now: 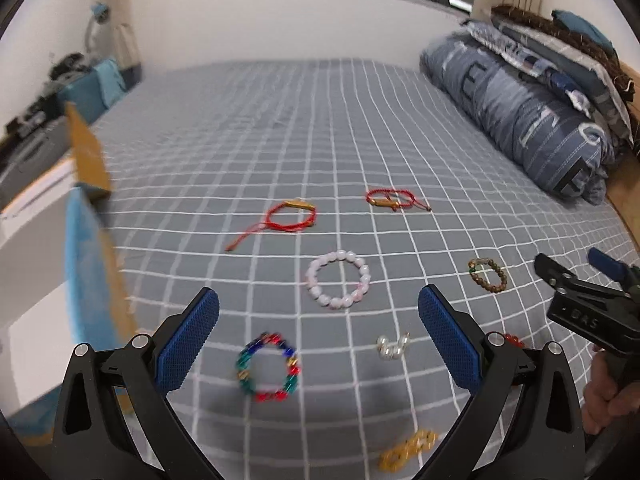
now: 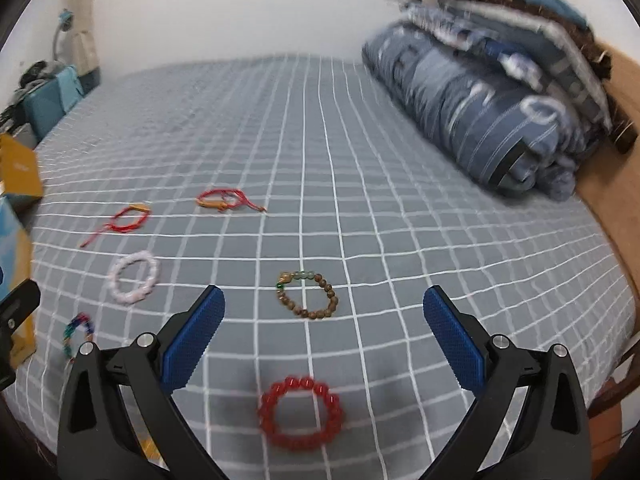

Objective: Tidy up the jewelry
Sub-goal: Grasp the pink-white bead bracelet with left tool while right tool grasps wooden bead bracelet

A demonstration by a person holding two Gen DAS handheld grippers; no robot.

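Grey checked bedsheet [image 2: 400, 240] bare far and right, red bead bracelet [image 2: 301, 416] near edge, left gripper [image 1: 319, 332] and right gripper [image 2: 324, 330] jaws apart, empty.

On the rolled blue striped duvet [image 1: 520, 108] at the head of the bed we read large pale block letters, among them what looks like "T", "E", "I", "N" and "O", though folds break up the word. On the black body of the right gripper [image 1: 576, 276], seen from the left wrist, we make out faint embossed characters resembling "GAS".
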